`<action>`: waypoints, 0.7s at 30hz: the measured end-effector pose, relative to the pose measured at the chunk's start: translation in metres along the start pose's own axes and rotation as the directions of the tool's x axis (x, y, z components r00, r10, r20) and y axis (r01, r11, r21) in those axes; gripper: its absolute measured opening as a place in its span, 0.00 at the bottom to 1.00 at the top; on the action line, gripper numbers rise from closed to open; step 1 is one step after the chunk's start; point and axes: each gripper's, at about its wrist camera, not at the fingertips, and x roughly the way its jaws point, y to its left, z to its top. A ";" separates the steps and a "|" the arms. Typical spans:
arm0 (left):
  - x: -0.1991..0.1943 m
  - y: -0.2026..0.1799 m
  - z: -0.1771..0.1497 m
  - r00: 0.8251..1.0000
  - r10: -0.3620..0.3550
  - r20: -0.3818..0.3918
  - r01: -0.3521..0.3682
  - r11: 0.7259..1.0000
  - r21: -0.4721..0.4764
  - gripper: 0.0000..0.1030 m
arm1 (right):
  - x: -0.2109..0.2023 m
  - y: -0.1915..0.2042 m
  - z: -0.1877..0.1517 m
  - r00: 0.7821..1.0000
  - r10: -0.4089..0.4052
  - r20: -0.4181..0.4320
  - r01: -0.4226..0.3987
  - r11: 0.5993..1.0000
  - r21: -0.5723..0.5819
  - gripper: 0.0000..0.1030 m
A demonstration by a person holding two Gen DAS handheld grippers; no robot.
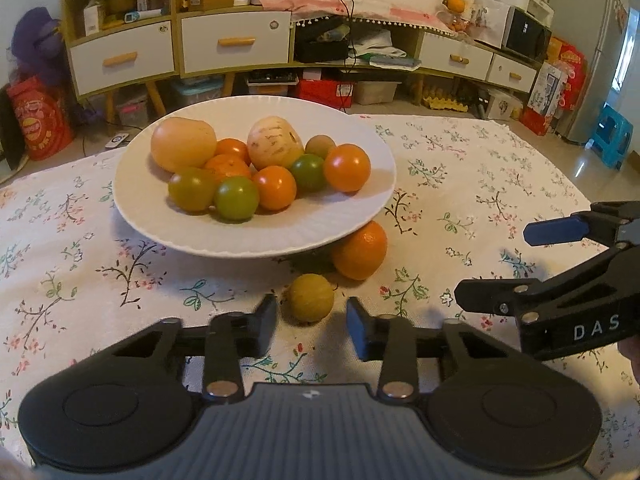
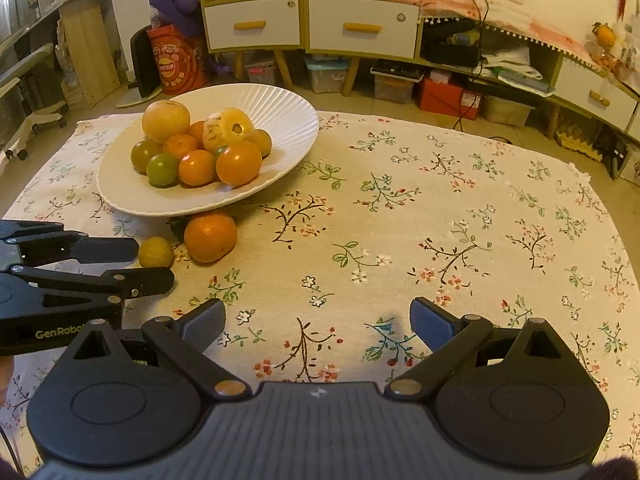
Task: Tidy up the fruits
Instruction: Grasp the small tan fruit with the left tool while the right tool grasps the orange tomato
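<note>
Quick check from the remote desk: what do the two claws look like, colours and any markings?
Both are matte black plastic with blue ribbed pads. The left claw has "GenRobot" lettering on its side; the right claw shows white "DAS" letters. Round black discs flank a ridged grey centre plate. No cables visible.

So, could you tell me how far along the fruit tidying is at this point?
Mostly done: a pile of fruits sits in the white plate. In hand: the left gripper brackets the small yellow fruit, not yet gripped. Left: that and the orange beside the plate. The right gripper is open, empty.
</note>
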 end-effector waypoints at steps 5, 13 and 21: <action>-0.001 0.002 0.001 1.000 0.006 0.001 -0.006 1.000 0.002 0.02 | 0.001 -0.001 0.000 1.000 0.000 0.002 0.000 1.000 -0.002 0.95; -0.009 0.010 0.001 1.000 0.018 -0.006 -0.018 1.000 -0.004 0.02 | 0.003 0.004 0.004 1.000 0.009 0.011 -0.009 1.000 -0.004 0.94; -0.018 0.024 -0.004 0.999 0.037 -0.024 -0.038 0.999 -0.020 0.02 | 0.012 0.024 0.013 0.999 0.032 0.014 -0.032 0.999 -0.031 0.91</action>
